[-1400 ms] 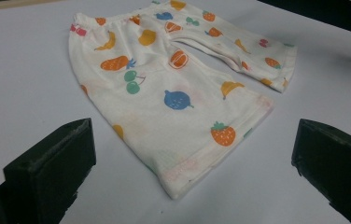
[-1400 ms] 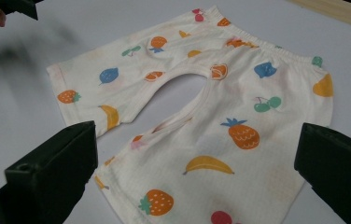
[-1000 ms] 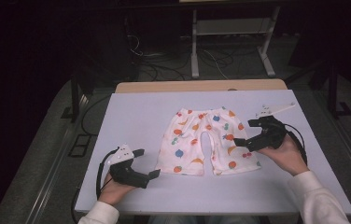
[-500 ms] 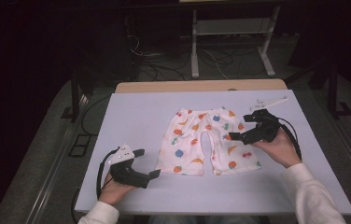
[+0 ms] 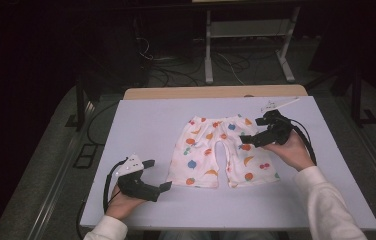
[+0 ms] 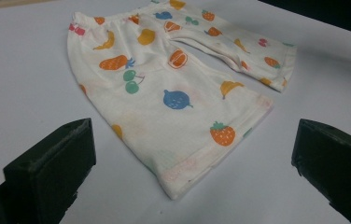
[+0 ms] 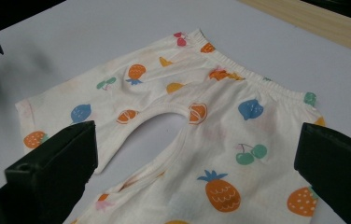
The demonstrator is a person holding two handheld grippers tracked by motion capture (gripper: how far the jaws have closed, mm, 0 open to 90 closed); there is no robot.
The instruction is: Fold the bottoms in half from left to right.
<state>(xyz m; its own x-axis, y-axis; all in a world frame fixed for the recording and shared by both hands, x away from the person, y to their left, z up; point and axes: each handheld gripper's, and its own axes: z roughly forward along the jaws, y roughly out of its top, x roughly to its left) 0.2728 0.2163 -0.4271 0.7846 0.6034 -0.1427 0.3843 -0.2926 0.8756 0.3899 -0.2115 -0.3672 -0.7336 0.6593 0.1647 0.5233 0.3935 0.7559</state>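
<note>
Since the earlier frames, right gripper (image 5: 250, 138) has shifted up and left onto the shorts (image 5: 221, 152) at frame centre, jaws spread above the right leg, gripping nothing. Left gripper (image 5: 157, 174), lower left on the table (image 5: 146, 120), unmoved, jaws apart, empty.

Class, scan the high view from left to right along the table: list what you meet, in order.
left gripper → left leg of the fruit-print shorts → right leg of the shorts → right gripper → person's right hand

No readable text, apparently, fruit prints only
</note>
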